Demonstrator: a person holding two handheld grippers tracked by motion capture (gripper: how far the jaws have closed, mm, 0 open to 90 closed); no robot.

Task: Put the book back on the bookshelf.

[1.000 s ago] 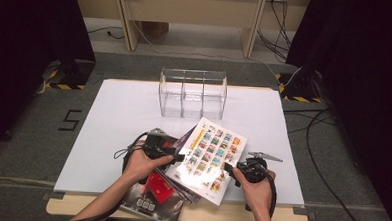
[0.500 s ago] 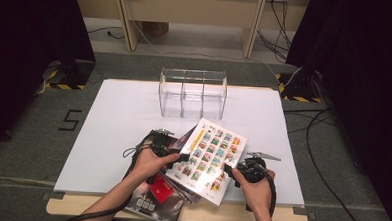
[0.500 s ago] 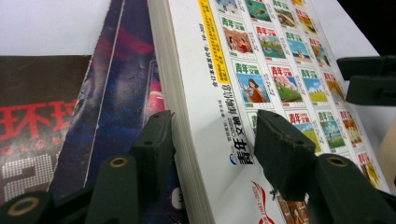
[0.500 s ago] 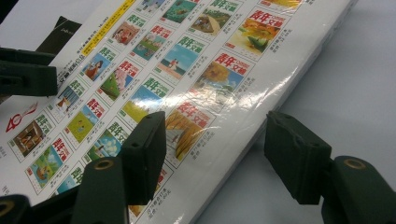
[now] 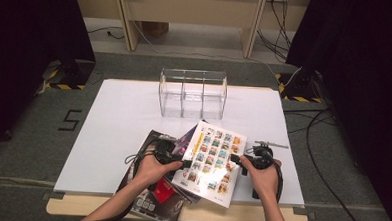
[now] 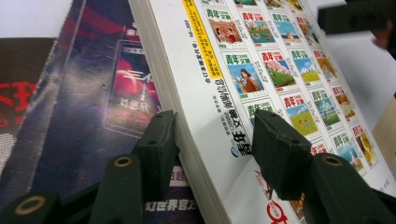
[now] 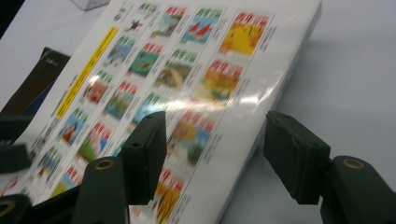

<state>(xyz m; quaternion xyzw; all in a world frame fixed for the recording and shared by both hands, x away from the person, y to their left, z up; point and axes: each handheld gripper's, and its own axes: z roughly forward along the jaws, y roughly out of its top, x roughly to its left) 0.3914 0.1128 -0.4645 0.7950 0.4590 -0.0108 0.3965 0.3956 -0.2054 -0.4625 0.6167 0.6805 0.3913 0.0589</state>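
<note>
Magazine [image 5: 210,162] edge sits between the left gripper [image 6: 212,140] jaws, which have just been closing and aren't pinching yet. Right gripper [image 7: 215,140] jaws are spread over its other edge. Long axis runs from the desk [image 5: 118,117] front edge toward the clear organizer [image 5: 192,93]. Cover reads 青年文摘.

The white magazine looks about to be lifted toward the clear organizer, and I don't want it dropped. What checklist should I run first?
1. Left tongs straddle the white magazine spine edge, jaws just been closing: ok.
2. Left pads pressing it: not ok, gap shows.
3. Right tongs around the opposite edge: ok, open.
4. Dark magazines underneath stay free: cannot tell.
5. Clear organizer upright, compartments empty: ok.
</note>
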